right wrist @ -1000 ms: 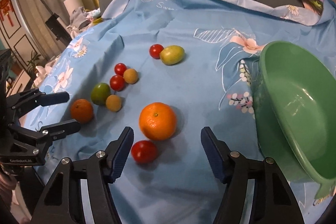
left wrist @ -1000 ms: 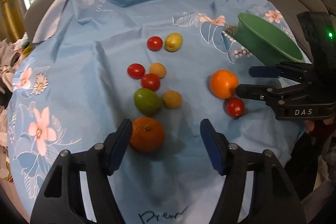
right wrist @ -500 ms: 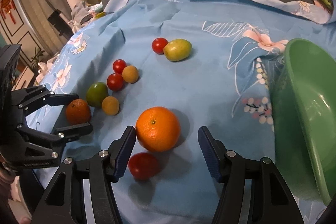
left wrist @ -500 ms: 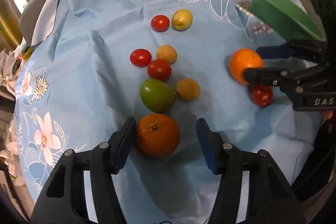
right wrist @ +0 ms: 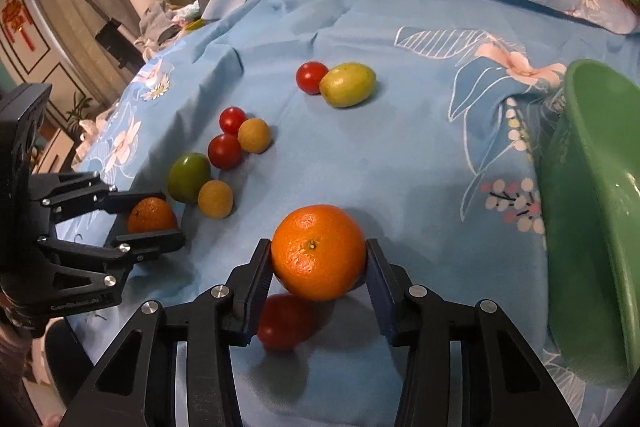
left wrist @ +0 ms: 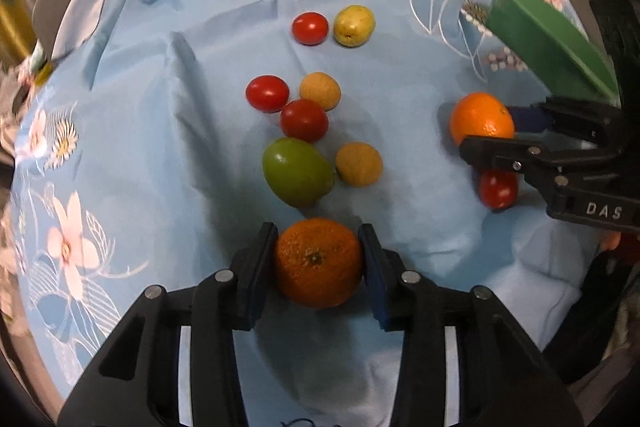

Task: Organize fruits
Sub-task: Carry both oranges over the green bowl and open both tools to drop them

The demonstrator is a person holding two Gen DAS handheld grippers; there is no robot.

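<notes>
The left hand-held gripper was clenched on a dark orange, both pads pressed flat against its sides after the jaws had just been closing. That orange sat on the blue flowered cloth at the near end of the fruit cluster. Just beyond it lay a green fruit touching a tan round fruit, then two red tomatoes and another tan fruit. Farthest off, a red tomato lay beside a yellow-green fruit.

The right hand-held gripper was clenched on a brighter orange, its jaws having just been closing as well, with the pads against the fruit's two sides. A red tomato lay near and below that orange, partly hidden by the left finger. A green bowl stood tilted on the cloth to the right of this orange, near but apart from it. The two oranges were well apart, the dark one on the left of the scene, the bright one on the right.
</notes>
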